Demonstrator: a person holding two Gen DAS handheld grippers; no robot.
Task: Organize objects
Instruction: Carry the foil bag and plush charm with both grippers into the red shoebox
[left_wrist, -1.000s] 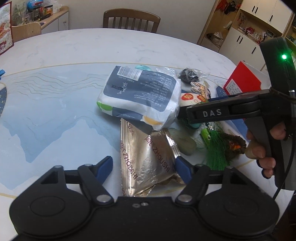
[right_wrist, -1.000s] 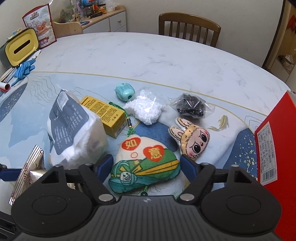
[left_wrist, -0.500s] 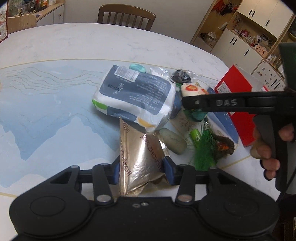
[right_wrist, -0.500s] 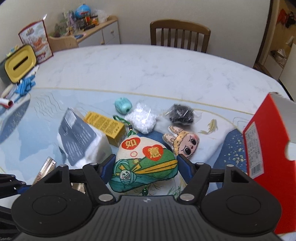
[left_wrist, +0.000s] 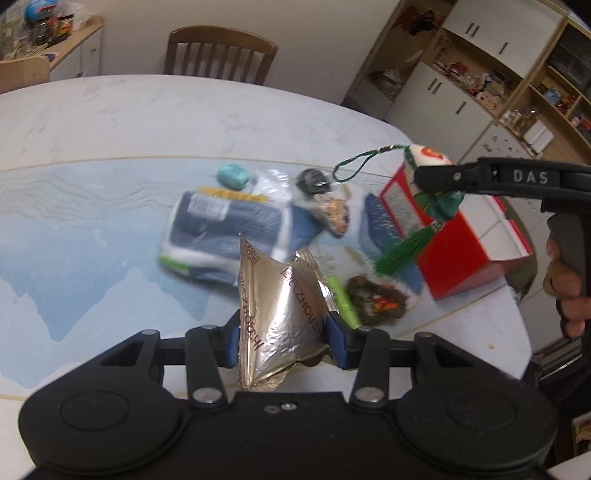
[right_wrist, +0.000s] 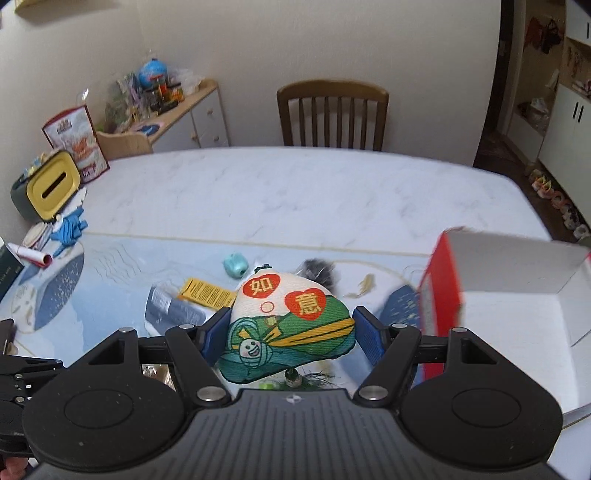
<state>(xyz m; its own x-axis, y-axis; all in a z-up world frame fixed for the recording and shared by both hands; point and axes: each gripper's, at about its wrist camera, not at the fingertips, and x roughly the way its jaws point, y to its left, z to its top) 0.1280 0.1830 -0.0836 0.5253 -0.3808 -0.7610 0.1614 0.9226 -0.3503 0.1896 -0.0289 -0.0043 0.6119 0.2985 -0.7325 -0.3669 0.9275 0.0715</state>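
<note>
My left gripper is shut on a crinkled gold foil packet, held up off the blue mat. My right gripper is shut on a green and white embroidered sachet with red hearts; in the left wrist view that sachet hangs high in the air, its green tassel dangling in front of the open red box. In the right wrist view the red box stands just to the right of the sachet, with its white inside showing.
On the mat lie a white and grey soft pack, a yellow carton, a teal pebble-shaped item, a dark bagged item, a bunny doll and a brown furry toy. A wooden chair stands behind the table. A hand grips the right handle.
Both grippers have risen from the table, each carrying its object. The left closed on the foil packet; the right lifted the sachet toward the red box.
</note>
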